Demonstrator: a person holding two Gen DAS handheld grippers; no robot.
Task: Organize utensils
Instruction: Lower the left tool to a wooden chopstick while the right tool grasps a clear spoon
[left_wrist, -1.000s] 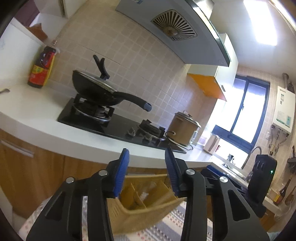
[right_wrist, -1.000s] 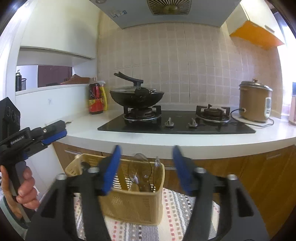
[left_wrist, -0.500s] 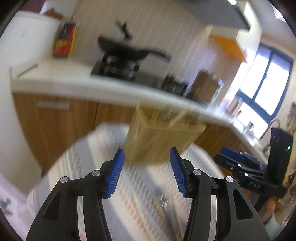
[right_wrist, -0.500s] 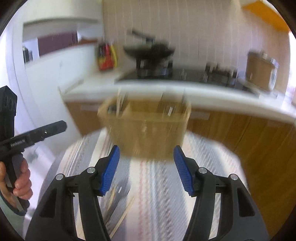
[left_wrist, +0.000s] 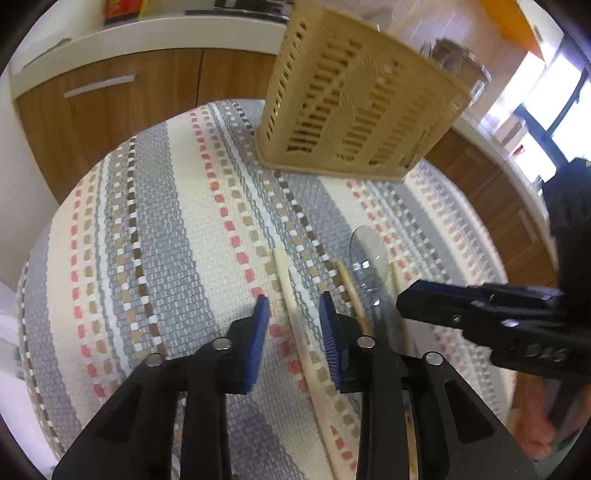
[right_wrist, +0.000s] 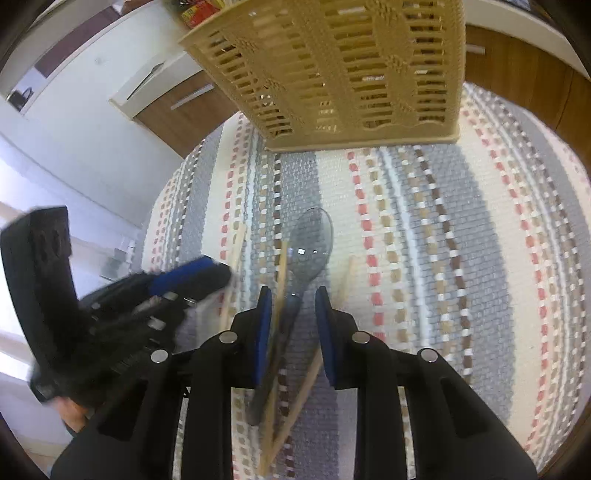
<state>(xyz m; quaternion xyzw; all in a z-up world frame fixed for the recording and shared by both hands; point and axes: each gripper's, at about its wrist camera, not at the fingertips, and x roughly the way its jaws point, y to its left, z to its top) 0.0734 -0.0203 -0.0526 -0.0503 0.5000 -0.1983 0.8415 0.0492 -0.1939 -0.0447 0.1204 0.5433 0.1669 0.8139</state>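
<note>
My left hand-held gripper (left_wrist: 293, 306), jaws just narrowing, straddles 1 chopstick (left_wrist: 291, 314) ungripped; my right hand-held gripper (right_wrist: 293, 297), also closing, brackets the spoon (right_wrist: 308, 251), not clamped.

Only one bit of lettering is showing up here: pale raised letters are reading "DAS" on the black body of the right gripper (left_wrist: 404, 304), seen side-on from the left wrist camera. Up on the counter, a red label (left_wrist: 122, 9) is peeking in at the frame's edge, too cropped to read. From the right wrist, red and yellow packaging (right_wrist: 199, 9) is blurring out, nothing legible.
</note>
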